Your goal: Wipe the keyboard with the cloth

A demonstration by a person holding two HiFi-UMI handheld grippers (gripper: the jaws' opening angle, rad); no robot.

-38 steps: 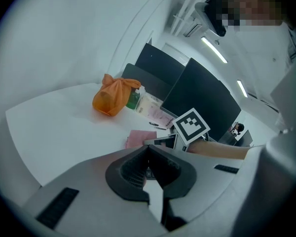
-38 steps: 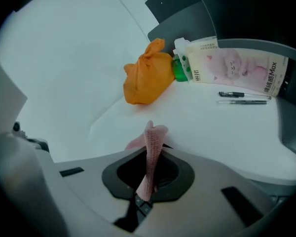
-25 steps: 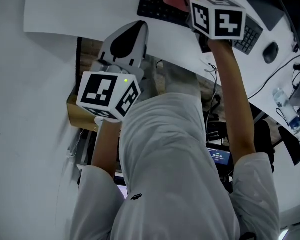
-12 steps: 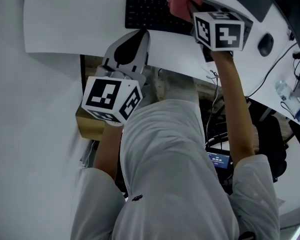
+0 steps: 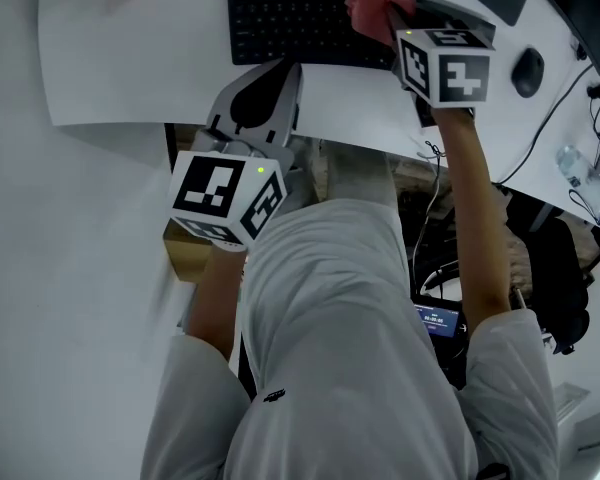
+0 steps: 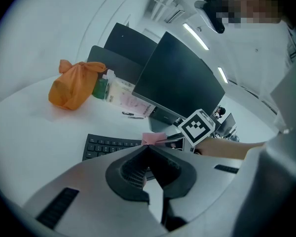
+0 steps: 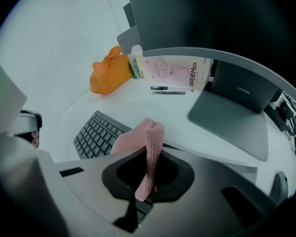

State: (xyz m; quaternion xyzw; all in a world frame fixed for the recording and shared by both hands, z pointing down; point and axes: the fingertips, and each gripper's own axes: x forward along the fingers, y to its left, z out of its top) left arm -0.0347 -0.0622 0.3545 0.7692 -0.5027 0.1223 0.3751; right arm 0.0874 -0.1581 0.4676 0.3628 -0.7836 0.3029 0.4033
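Note:
A black keyboard [image 5: 290,23] lies on the white desk [image 5: 130,58] at the top of the head view. My right gripper [image 5: 388,16] is shut on a pink cloth [image 5: 375,0], which sits over the keyboard's right part. In the right gripper view the cloth [image 7: 149,137] is pinched upright between the jaws, with the keys [image 7: 94,135] just left of it. Whether the cloth presses on the keys I cannot tell. My left gripper [image 5: 282,68] is shut and holds nothing. It hovers at the desk's near edge, just in front of the keyboard [image 6: 108,145].
An orange bag [image 7: 111,73], a printed packet [image 7: 170,73] and pens [image 7: 167,89] sit behind the keyboard. A dark monitor [image 6: 180,80] on a grey stand [image 7: 227,120] stands at the back. A mouse [image 5: 528,71] and cables lie to the right. A cardboard box [image 5: 185,248] is under the desk.
The head view has shifted, so more of the keyboard's left end shows. The right gripper and cloth now lie further right along the keys. The left gripper has held its place.

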